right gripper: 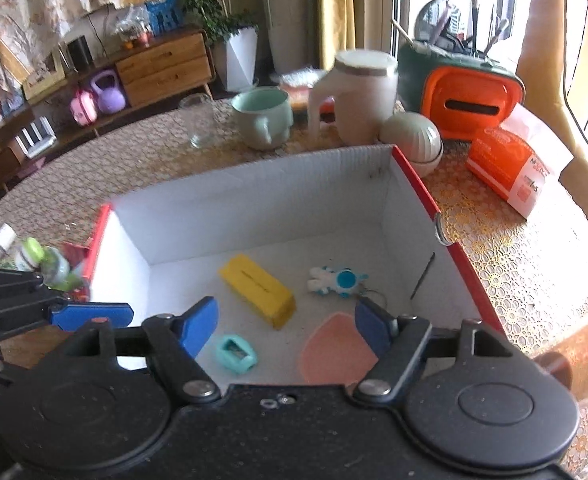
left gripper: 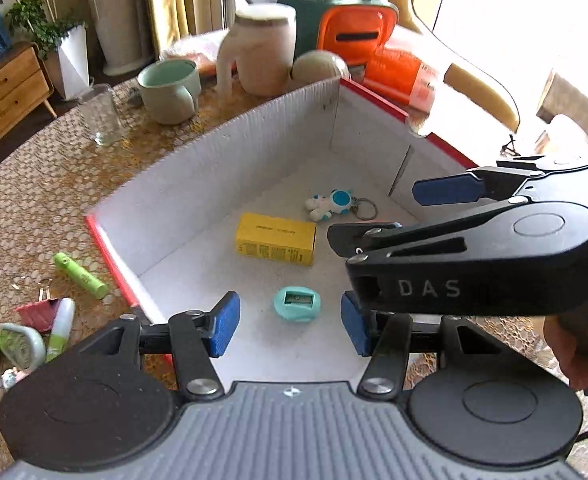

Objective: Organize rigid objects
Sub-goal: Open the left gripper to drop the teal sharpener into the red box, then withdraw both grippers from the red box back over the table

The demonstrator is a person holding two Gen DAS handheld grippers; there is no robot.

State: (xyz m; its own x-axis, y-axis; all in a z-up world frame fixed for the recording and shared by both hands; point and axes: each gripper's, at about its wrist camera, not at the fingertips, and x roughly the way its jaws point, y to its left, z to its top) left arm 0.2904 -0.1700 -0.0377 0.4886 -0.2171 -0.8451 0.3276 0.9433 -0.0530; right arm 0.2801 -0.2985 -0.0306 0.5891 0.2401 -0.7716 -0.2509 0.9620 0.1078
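Hovering over the white box (left gripper: 214, 168), both empty — left hand-held gripper (left gripper: 290, 326) and right hand-held gripper (right gripper: 286, 330) spread wide.

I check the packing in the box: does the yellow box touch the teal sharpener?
Apart. The left wrist view shows bare white floor between the yellow box and the teal sharpener.

Yellow box (left gripper: 276, 239) lying flat mid-carton, teal sharpener (left gripper: 297, 303) nearer, astronaut keychain (left gripper: 331, 203) beyond — all apart.

Green mug (right gripper: 263, 117), empty glass (right gripper: 199, 124) — wooden dresser (right gripper: 162, 67) behind.
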